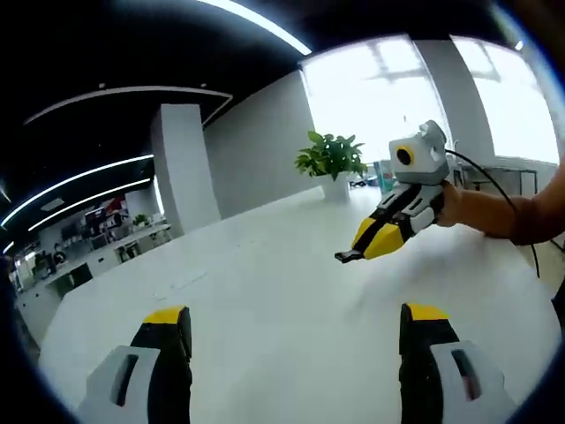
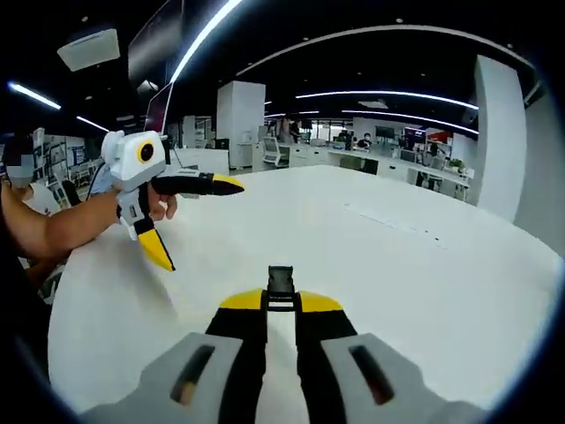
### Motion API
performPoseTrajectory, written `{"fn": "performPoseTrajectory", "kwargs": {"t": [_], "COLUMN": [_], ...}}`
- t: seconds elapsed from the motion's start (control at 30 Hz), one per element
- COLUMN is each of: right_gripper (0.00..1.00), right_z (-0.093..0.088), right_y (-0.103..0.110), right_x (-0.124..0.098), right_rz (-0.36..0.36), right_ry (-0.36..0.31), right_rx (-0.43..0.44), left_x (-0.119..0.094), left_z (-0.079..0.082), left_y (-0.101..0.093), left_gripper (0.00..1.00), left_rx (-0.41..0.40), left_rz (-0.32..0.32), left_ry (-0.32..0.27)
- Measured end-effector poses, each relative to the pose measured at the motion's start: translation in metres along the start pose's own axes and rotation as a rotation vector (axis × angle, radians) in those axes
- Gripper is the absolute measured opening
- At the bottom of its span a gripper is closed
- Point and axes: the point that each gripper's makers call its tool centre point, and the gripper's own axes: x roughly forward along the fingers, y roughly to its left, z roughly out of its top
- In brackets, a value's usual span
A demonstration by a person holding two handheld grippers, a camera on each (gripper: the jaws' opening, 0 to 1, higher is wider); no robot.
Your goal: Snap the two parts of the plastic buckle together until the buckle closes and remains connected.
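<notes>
Pinching a small black buckle part [image 2: 281, 284] between its tips, the right gripper [image 2: 281, 305] has its jaws drawn nearly together in the right gripper view, yellow pads either side of the piece, which sticks up just past the tips over the white table [image 2: 424, 265]. Same gripper seen from the left gripper view: it comes in from the right, held in a person's hand [image 1: 455, 205], jaws closed down w/ a dark bit at the tip, prob. that same buckle part [image 1: 347, 256], too small to make out more. Left gripper [image 1: 296, 331] in its own view: jaws spread wide apart, nothing between them, bare table [image 1: 265, 265] below. In the right gripper view the left gripper [image 2: 196, 221] shows at left, held by a hand [image 2: 159, 205], its two fingers splayed wide, one pointing right, other angled down toward the table, clear of the surface. Grippers well apart from each other. Bkgd: potted plant [image 1: 331, 159] on the far table edge by bright windows [image 1: 415, 88]; office desks [image 2: 388, 163] and a white pillar [image 1: 181, 163] further off.
</notes>
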Motion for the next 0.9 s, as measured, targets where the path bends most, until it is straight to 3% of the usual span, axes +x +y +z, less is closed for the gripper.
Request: {"fn": "performPoseTrajectory", "kwargs": {"t": [0.17, 0.3, 0.5, 0.9], "right_gripper": [0.09, 0.09, 0.09, 0.09], "right_z": [-0.008, -0.011, -0.017, -0.018], "right_y": [-0.011, -0.027, -0.043, -0.046], "right_x": [0.000, -0.002, -0.005, -0.007], "right_rz": [-0.045, -0.125, -0.190, -0.207], "right_ry": [0.032, 0.043, 0.059, 0.065], "right_rx": [0.024, 0.043, 0.076, 0.085], "left_x": [-0.002, -0.006, -0.011, -0.012], "left_z": [-0.005, 0.000, 0.010, -0.002], "left_y": [0.019, 0.023, 0.031, 0.051], "left_gripper": [1.00, 1.00, 1.00, 1.00], "left_rx": [-0.032, -0.083, -0.110, -0.139], "left_rz": [0.083, 0.085, 0.129, 0.198], "left_ry": [0.021, -0.012, -0.057, -0.038]}}
